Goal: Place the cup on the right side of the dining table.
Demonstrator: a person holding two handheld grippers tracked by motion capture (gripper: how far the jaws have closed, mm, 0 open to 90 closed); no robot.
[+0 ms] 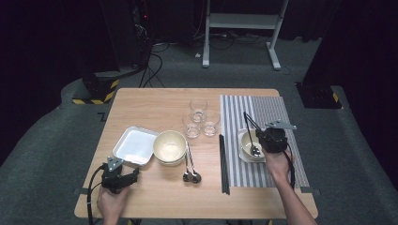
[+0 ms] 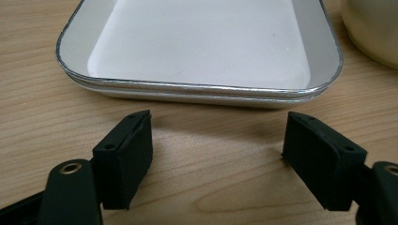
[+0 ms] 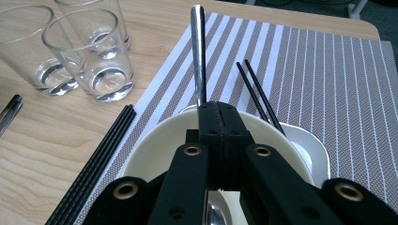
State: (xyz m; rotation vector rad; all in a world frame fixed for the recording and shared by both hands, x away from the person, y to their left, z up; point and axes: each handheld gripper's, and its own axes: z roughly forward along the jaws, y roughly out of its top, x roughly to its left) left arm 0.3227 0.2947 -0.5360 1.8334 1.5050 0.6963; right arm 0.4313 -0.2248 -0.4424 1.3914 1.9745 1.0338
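Note:
My right gripper [image 1: 261, 142] [image 3: 219, 110] hangs over a cream bowl [image 1: 245, 140] [image 3: 155, 146] on the striped placemat [image 1: 281, 112] [image 3: 328, 84]. Its jaws are shut on the handle of a metal spoon [image 3: 198, 51], whose scoop [image 1: 256, 150] rests inside the bowl. A pair of black chopsticks [image 1: 248, 121] [image 3: 259, 93] leans out of the same bowl, which sits on a small white dish [image 3: 310, 146]. My left gripper [image 1: 133, 172] [image 2: 220, 145] lies low on the wood just in front of a white metal-rimmed tray [image 1: 133, 145] [image 2: 197, 89], open, with nothing between its jaws.
A larger cream bowl [image 1: 170, 146] [image 2: 375, 28] stands right of the tray, with two spoons [image 1: 190, 168] beside it. Three glasses [image 1: 198, 108] [image 3: 101, 56] cluster at mid-table. More black chopsticks [image 1: 224, 164] [image 3: 94, 164] lie along the placemat's left edge.

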